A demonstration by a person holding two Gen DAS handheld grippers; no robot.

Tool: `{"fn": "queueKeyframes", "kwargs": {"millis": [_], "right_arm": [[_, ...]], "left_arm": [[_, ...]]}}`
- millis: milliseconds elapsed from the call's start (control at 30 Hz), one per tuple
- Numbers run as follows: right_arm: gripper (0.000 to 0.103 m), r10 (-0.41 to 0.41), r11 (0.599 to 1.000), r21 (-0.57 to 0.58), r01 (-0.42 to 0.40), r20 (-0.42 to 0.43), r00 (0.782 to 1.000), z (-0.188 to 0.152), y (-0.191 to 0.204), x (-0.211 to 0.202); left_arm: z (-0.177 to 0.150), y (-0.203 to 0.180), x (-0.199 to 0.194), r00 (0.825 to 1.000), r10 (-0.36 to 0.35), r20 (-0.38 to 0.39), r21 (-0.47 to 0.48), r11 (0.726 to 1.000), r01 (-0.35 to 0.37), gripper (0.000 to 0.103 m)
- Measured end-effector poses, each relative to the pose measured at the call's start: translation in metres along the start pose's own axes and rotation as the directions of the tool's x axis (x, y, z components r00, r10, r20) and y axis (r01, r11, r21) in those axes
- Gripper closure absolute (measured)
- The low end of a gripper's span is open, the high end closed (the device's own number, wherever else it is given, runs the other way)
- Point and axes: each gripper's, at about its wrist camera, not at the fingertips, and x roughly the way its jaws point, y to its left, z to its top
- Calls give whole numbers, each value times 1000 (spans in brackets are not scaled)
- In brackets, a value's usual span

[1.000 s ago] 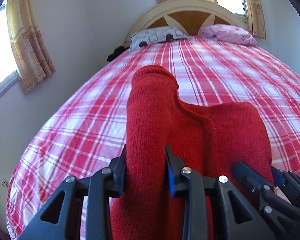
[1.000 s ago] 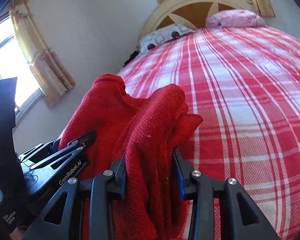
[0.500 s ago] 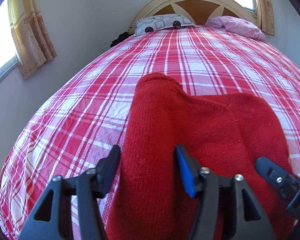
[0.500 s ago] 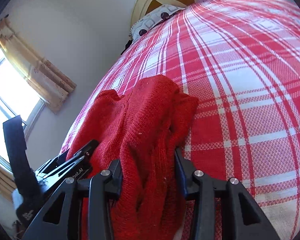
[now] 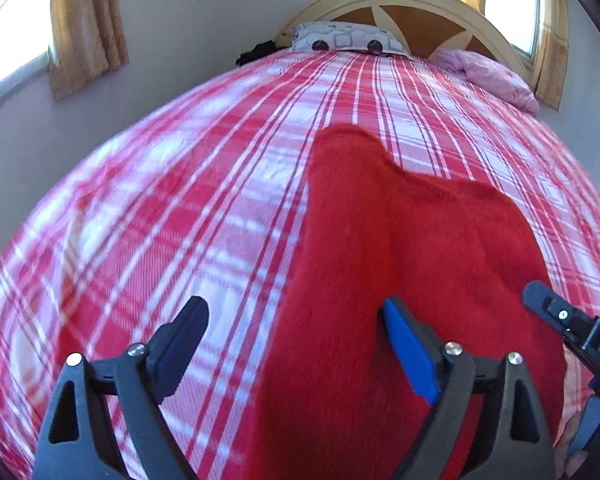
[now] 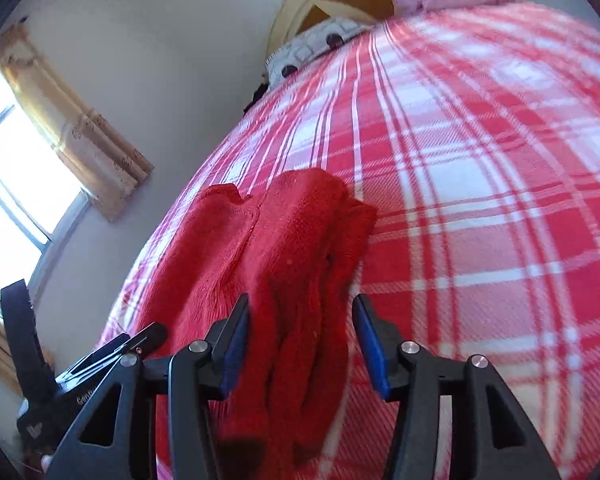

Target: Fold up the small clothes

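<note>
Two claws stand over one red knitted garment (image 5: 400, 280), which lies on the red-and-white plaid bedspread (image 5: 180, 208) near the foot of the bed, well apart from the grey patterned pillow (image 5: 340, 40) and the pink pillow (image 5: 492, 76) at the cream arched headboard (image 5: 412, 0). The left claw (image 5: 296, 344) has just been opening and now stands wide: its left pad is over bare bedspread, clear of the cloth, and only the garment's left edge lies between the jaws, so the cloth appears released to settle flat. The right claw (image 6: 300, 340) has also been opening; its blue pads stand on either side of a bunched, doubled ridge of the knit, with a visible gap on the right side, so it seems to be letting go rather than gripping. This placement suits a fold just laid down, both hands freeing the fabric so it rests under its own weight. The garment looks thick, soft and fuzzy, folded into a long narrow shape, with a rounded tip pointing toward the headboard and rumpled layers along its right edge.
</note>
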Motion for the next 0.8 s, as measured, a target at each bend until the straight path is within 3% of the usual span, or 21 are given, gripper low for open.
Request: {"fn": "queueKeyframes", "kwargs": {"millis": [167, 333, 433, 567, 667, 800], "right_arm": [[51, -108, 983, -141, 120, 89, 990, -20, 23, -32], [57, -102, 954, -260, 145, 173, 980, -35, 47, -56], [63, -52, 945, -315, 92, 133, 990, -40, 58, -54], [65, -78, 929, -358, 95, 61, 995, -53, 61, -35], [63, -99, 946, -314, 81, -42, 994, -54, 46, -16], [55, -64, 969, -244, 40, -91, 994, -49, 30, -10]], "left_arm": [[-13, 15, -3, 997, -72, -28, -109, 992, 68, 12], [-20, 11, -10, 999, -36, -13, -97, 995, 34, 12], [-22, 7, -4, 1000, -15, -19, -97, 995, 13, 10], [-22, 8, -4, 1000, -5, -17, -100, 995, 3, 10], [-23, 7, -4, 1000, 3, -13, -90, 996, -5, 10], [-25, 9, -5, 1000, -1, -15, -102, 995, -1, 10]]}}
